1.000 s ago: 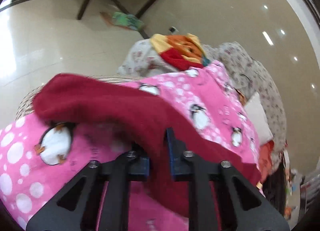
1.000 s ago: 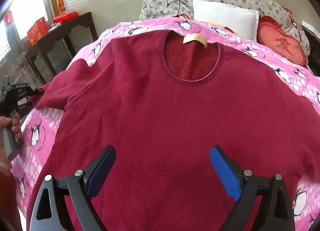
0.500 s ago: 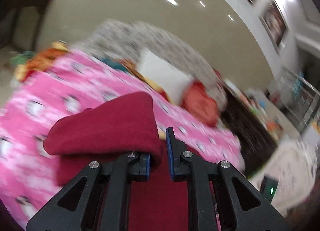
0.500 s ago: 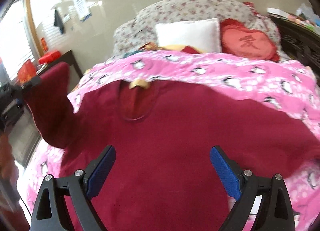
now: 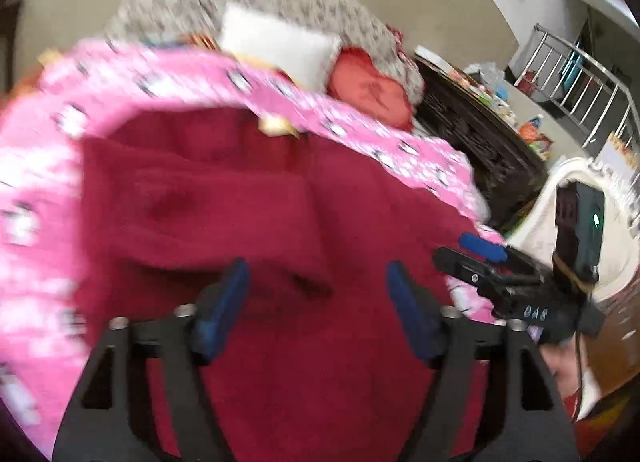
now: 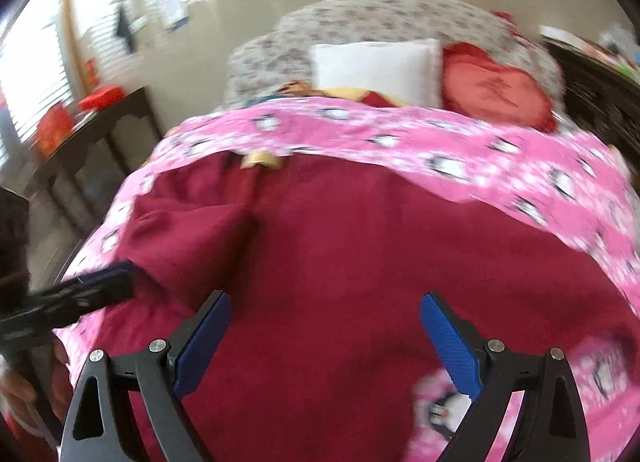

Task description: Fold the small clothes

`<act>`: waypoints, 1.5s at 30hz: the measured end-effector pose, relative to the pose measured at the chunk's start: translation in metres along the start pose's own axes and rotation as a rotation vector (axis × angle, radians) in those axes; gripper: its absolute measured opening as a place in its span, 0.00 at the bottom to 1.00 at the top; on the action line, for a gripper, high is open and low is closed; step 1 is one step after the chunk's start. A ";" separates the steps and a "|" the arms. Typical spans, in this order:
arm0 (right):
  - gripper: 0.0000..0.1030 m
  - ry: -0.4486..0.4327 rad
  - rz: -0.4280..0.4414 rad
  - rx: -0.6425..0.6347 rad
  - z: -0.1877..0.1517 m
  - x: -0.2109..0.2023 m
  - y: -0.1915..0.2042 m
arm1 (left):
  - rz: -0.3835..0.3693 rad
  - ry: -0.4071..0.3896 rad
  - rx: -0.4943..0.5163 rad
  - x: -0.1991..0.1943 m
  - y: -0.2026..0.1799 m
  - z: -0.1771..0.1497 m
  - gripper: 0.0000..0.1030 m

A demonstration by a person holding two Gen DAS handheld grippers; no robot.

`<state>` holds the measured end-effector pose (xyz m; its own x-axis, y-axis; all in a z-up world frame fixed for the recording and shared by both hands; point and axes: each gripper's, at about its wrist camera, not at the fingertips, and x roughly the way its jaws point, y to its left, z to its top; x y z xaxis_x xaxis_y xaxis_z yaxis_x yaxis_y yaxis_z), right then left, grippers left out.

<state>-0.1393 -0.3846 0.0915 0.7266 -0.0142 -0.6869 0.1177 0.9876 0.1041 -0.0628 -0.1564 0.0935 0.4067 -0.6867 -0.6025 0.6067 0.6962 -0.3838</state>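
A dark red top (image 6: 360, 262) lies on the pink penguin blanket (image 6: 460, 149), neck label at the far side. Its left sleeve (image 5: 192, 213) is folded in over the body; it also shows in the right wrist view (image 6: 188, 229). My left gripper (image 5: 316, 302) is open and empty just above the top. My right gripper (image 6: 324, 338) is open and empty over the near part of the top. Each gripper shows in the other's view, the right one (image 5: 500, 274) at the right, the left one (image 6: 72, 298) at the left. Both views are blurred.
A white pillow (image 6: 376, 65), a red heart cushion (image 6: 496, 89) and a floral quilt (image 6: 384, 17) lie at the bed's far end. A dark side table (image 6: 92, 133) stands left of the bed. Dark furniture (image 5: 472, 137) stands right of it.
My left gripper carried the left sleeve inward over the top's body, then opened and let it go. My right gripper stayed open and shifted slightly over the top.
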 end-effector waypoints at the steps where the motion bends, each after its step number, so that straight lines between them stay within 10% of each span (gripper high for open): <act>1: 0.92 0.005 0.035 -0.039 0.002 0.004 0.013 | 0.061 -0.022 0.020 -0.012 0.007 -0.004 0.78; 6: 0.92 0.000 0.084 -0.241 0.006 0.033 0.084 | 0.361 -0.022 0.023 -0.035 0.056 -0.020 0.78; 11: 0.85 0.062 0.099 -0.420 0.006 0.082 0.143 | 0.355 -0.033 -0.144 -0.050 0.101 -0.032 0.78; 13: 0.76 0.078 0.072 -0.473 0.008 0.106 0.158 | 0.356 -0.041 -0.172 -0.047 0.106 -0.033 0.78; 15: 0.33 0.083 0.062 -0.472 0.014 0.120 0.160 | 0.350 -0.044 -0.189 -0.045 0.107 -0.033 0.78; 20: 0.14 0.051 0.243 -0.178 0.039 0.104 0.105 | 0.336 -0.047 -0.169 -0.043 0.097 -0.025 0.78; 30: 0.13 -0.076 0.001 0.033 0.021 0.009 -0.022 | 0.277 -0.041 -0.109 -0.012 0.059 -0.010 0.78; 33: 0.13 -0.052 0.053 0.098 0.015 0.010 -0.037 | 0.293 0.007 -0.102 0.011 0.052 -0.008 0.78; 35: 0.16 -0.053 0.130 0.088 0.018 0.013 -0.026 | 0.301 0.004 -0.110 0.014 0.051 -0.008 0.78; 39: 0.56 -0.003 0.187 -0.175 0.016 0.031 0.049 | 0.289 -0.016 -0.136 0.004 0.054 -0.007 0.78; 45: 0.56 0.073 0.153 -0.450 0.000 0.081 0.127 | 0.334 -0.067 -0.195 -0.026 0.078 -0.007 0.78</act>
<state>-0.0661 -0.2600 0.0490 0.6616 0.1314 -0.7382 -0.3029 0.9474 -0.1029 -0.0312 -0.0825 0.0746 0.6072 -0.4236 -0.6722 0.2949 0.9057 -0.3044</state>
